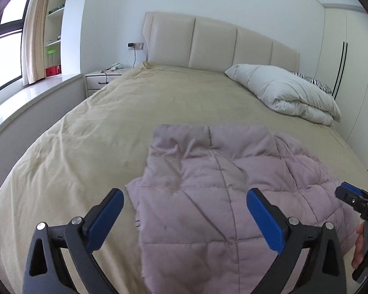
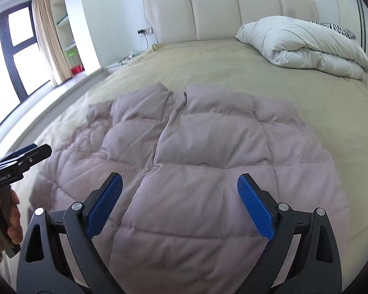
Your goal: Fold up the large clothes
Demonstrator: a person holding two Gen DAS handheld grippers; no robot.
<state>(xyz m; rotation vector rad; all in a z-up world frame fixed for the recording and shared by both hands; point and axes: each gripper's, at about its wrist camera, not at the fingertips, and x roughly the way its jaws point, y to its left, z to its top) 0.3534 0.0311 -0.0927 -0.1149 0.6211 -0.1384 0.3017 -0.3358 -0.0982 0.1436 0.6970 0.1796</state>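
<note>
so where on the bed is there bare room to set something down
Bare sheet lies between the puffer jacket and the window-side edge, and between its collar and the headboard. The wardrobe-side corner is crowded: a folded duvet sits there.

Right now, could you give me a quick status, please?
Both hand-held grippers, left and right, open, empty. Puffy mauve jacket flat on bed. Nothing in the way.

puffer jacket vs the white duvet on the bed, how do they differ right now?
The puffer jacket is mauve; the white duvet is off-white. The jacket lies spread flat, collar towards the headboard; the duvet is folded into a thick bundle. The jacket sits at the near end below both open grippers; the duvet sits by the headboard. Both are quilted and rest on the beige bedspread.
</note>
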